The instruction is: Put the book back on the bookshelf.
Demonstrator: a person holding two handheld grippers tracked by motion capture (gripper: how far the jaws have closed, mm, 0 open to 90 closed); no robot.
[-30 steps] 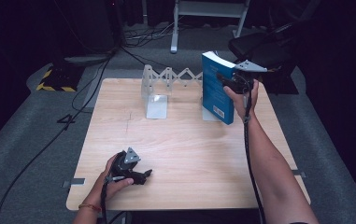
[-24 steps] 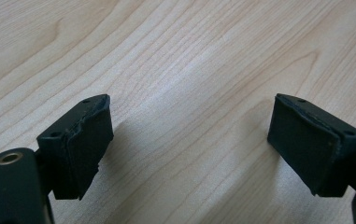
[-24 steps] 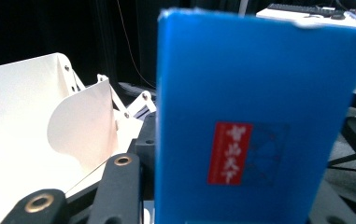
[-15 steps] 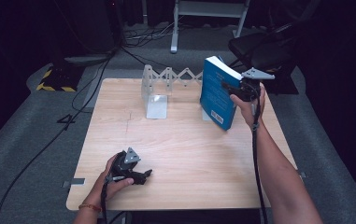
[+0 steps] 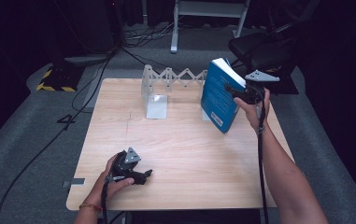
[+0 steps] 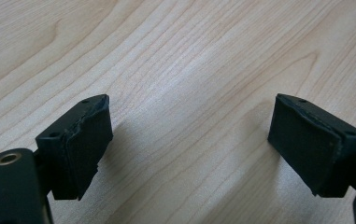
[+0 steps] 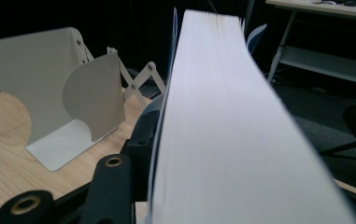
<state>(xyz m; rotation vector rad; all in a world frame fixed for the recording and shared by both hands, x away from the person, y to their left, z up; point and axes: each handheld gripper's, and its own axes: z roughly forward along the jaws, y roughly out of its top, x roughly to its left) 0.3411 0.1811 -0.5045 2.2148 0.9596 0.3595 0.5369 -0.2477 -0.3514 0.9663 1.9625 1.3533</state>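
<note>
A thick blue book (image 5: pixel 217 95) stands tilted over the table's back right, and I cannot tell whether its lower corner touches the wood. My right gripper (image 5: pixel 235 90) is shut on it near its upper edge. In the right gripper view the book's white page edge (image 7: pixel 213 130) runs up the middle, with one black finger (image 7: pixel 143 137) pressed against its left cover; the other is hidden behind the book. My left gripper (image 5: pixel 140 176) rests low at the table's front left. Its jaws stand wide open over bare wood (image 6: pixel 189 84), nothing between them.
A pale metal expanding book rack (image 5: pixel 156 88) stands at the table's back middle, left of the book; its rounded end plates (image 7: pixel 59 93) are close by in the right gripper view. Dark floor, cables and a desk frame (image 5: pixel 208 9) lie beyond the back edge.
My right gripper has shifted right and slightly toward the person, and the book has tipped from upright to a slant. The left gripper has stayed where it was.
</note>
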